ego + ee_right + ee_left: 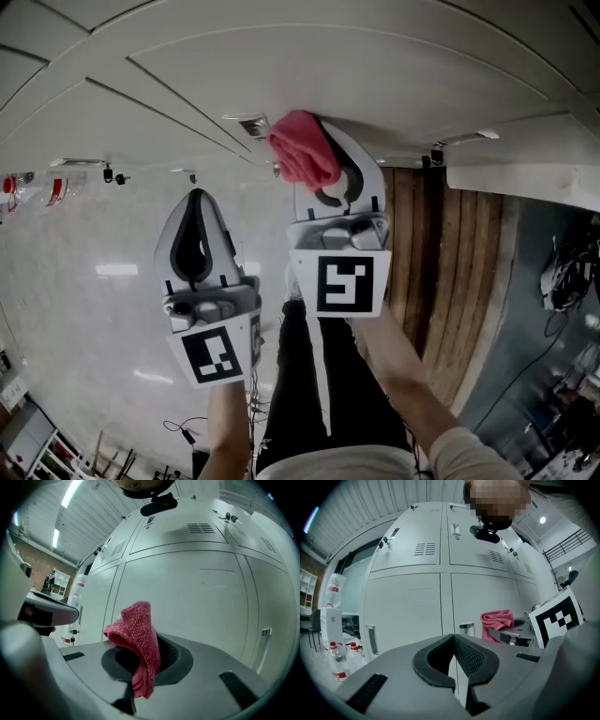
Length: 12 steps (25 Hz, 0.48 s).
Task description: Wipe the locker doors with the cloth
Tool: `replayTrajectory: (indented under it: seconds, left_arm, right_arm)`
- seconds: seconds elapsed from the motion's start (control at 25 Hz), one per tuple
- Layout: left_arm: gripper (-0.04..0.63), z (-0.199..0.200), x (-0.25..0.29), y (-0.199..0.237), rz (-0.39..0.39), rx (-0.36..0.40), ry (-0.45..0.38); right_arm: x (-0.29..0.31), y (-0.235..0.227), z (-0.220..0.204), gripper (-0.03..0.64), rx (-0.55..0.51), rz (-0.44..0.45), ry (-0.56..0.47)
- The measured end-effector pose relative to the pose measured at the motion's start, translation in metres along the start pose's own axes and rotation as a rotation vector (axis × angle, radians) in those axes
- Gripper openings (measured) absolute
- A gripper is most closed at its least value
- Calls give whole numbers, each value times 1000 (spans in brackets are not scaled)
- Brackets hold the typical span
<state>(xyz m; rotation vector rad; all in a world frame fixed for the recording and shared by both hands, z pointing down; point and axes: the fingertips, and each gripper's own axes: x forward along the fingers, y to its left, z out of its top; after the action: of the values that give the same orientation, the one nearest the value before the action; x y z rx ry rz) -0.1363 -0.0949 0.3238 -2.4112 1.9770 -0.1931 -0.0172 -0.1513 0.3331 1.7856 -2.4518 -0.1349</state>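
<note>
Right gripper point(333, 141) jaws clamped on crumpled pink terry cloth point(138, 639); cloth bulges above jaw tips, raised close to pale grey metal locker doors point(201, 602); contact with door unclear. Left gripper point(453, 641) jaws closed together, nothing between; held lower, beside right one. Clear plastic water bottles with red labels point(335, 660) at far left; label print too small to read. Black-and-white square marker point(341, 284) on right gripper cube.

The left hand-held gripper point(195, 201) and right hand-held gripper point(330, 150) have pale grey shells, black ribbed pads point(471, 656) and cubes point(349, 283) bearing black-and-white square markers. The person wears black trousers point(298, 375) and a light sleeve point(461, 456).
</note>
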Motion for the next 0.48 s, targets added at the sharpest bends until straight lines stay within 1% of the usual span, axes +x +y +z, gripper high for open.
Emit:
replayTrajectory:
  seconds: [0.24, 0.48]
  left_arm:
    - [17, 3, 7, -17, -31, 11, -20]
    - [17, 4, 11, -37, -71, 16, -16]
  right_arm:
    - [-19, -48, -7, 32, -30, -94, 12]
    - [-41, -108, -15, 31, -53, -231, 26]
